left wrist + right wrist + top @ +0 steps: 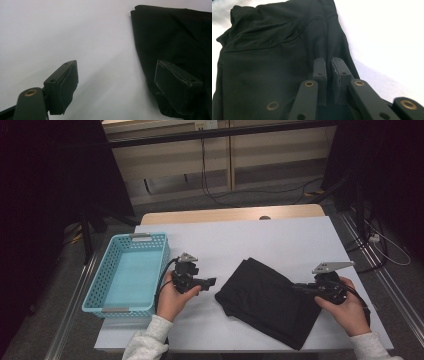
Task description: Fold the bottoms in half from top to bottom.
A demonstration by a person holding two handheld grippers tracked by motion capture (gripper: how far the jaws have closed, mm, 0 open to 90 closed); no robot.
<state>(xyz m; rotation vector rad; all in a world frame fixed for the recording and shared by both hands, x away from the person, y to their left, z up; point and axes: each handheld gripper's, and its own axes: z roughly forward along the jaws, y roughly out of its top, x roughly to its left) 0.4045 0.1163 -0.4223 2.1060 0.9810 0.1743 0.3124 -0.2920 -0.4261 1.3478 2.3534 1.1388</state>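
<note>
A folded black garment [267,302] lies on the white table [280,232], its long axis running diagonally from its far corner down toward the person's right. To the garment's left stands an empty light-blue basket [96,287]. Between basket and garment, the left gripper [209,282] points at the garment's near-left corner, jaws spread wide with nothing between them; in the left gripper view one pad [178,85] hovers over the cloth's edge while the other [65,85] hangs over bare table. At the garment's right edge, the right gripper [299,288] rests low over the cloth, jaws nearly pressed together; whether they pinch a fold cannot be told. The left gripper seems poised to take the near corner.
</note>
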